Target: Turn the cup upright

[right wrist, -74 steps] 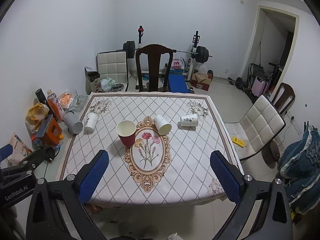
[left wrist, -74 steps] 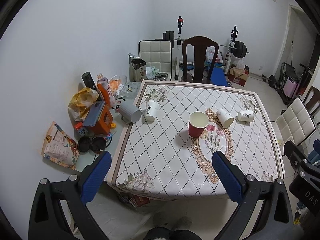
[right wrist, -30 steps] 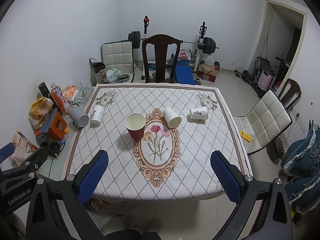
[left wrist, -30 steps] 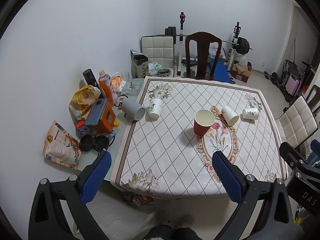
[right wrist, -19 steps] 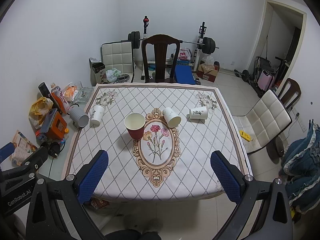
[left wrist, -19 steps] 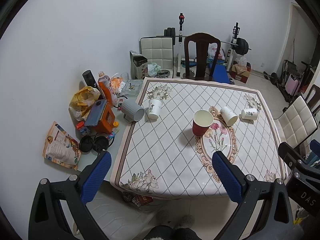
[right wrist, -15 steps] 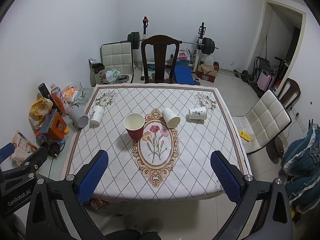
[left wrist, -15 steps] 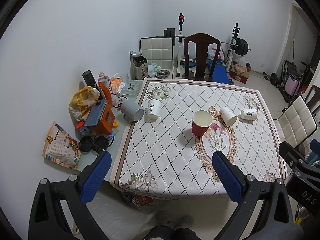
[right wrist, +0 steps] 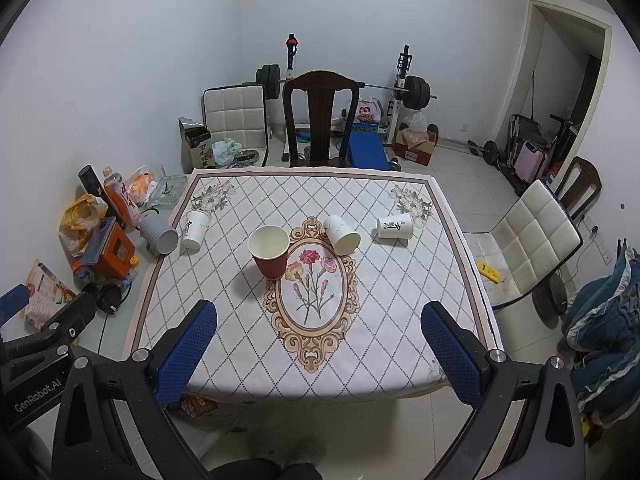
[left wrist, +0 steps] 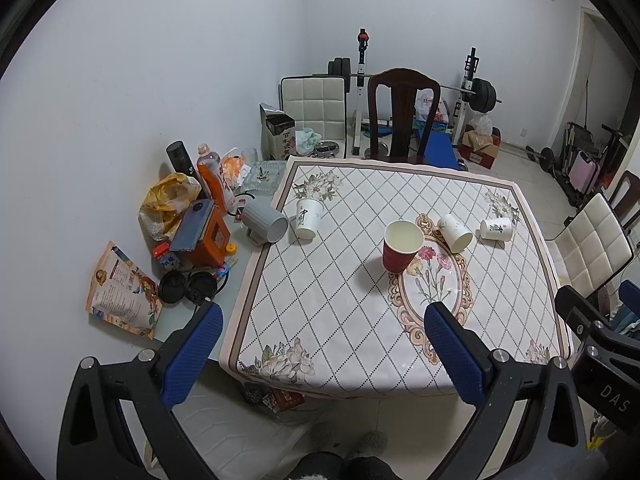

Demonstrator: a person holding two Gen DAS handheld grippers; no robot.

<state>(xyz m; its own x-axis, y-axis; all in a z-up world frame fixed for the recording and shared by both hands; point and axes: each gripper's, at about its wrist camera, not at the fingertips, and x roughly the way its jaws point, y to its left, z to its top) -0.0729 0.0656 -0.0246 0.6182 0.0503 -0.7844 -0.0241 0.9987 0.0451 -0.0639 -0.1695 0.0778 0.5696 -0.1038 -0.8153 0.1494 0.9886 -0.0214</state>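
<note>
A red paper cup (left wrist: 401,246) (right wrist: 271,251) stands upright near the middle of the table (left wrist: 340,320) (right wrist: 384,320). Two white paper cups lie on their sides behind it: one near the centre (left wrist: 455,233) (right wrist: 341,235), one further right (left wrist: 496,229) (right wrist: 394,227). A third white cup (left wrist: 307,218) (right wrist: 195,228) stands mouth-down at the table's left side. My left gripper (left wrist: 320,344) and right gripper (right wrist: 320,344) are both open and empty, held above the table's near edge, far from the cups.
A grey mug (left wrist: 266,224) lies on a side surface left of the table, with an orange box (left wrist: 206,238), bottles and bags. A dark wooden chair (right wrist: 320,120) stands behind the table, a white chair (right wrist: 536,236) to the right.
Both views shifted slightly; the table and cups sit a little further off than 2.5 s ago. The cups have not moved and both grippers stayed open.
</note>
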